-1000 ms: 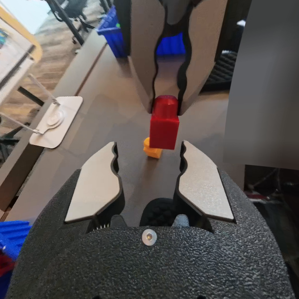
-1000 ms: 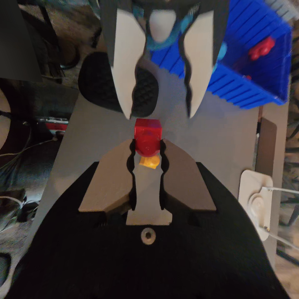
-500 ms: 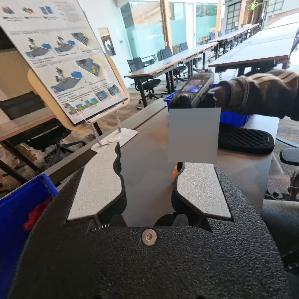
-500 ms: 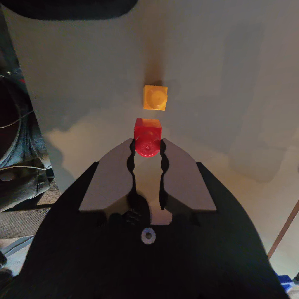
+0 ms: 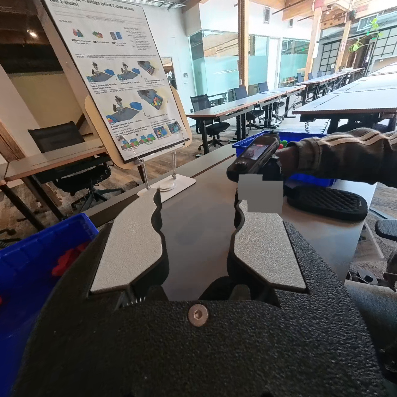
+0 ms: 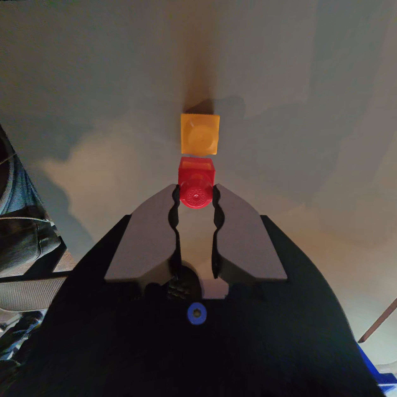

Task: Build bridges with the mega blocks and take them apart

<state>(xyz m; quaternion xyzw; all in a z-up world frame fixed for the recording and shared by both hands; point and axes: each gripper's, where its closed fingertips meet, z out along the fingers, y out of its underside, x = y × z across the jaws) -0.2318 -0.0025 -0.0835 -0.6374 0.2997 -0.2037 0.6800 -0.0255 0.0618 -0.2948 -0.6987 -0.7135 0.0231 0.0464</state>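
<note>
In the right wrist view my right gripper (image 6: 196, 190) is shut on the stud of a red one-stud block (image 6: 196, 174), holding it upright just above the grey table, right beside an orange one-stud block (image 6: 199, 134) that stands on the table; I cannot tell whether the two touch. In the left wrist view my left gripper (image 5: 197, 199) is open and empty, raised over the dark table (image 5: 193, 232). The right gripper's handle and camera (image 5: 253, 159) show there, held by a sleeved arm (image 5: 348, 159). A grey mosaic patch hides both blocks in that view.
A blue bin (image 5: 32, 268) with red pieces sits at my left. Another blue bin (image 5: 309, 178) stands at the far right behind a black mesh pad (image 5: 326, 204). An instruction sheet on a stand (image 5: 120, 81) stands at the table's far left edge.
The left gripper has tilted up and drawn back from the blocks, staying open. The right gripper has carried the red block down close to the table, next to the orange block.
</note>
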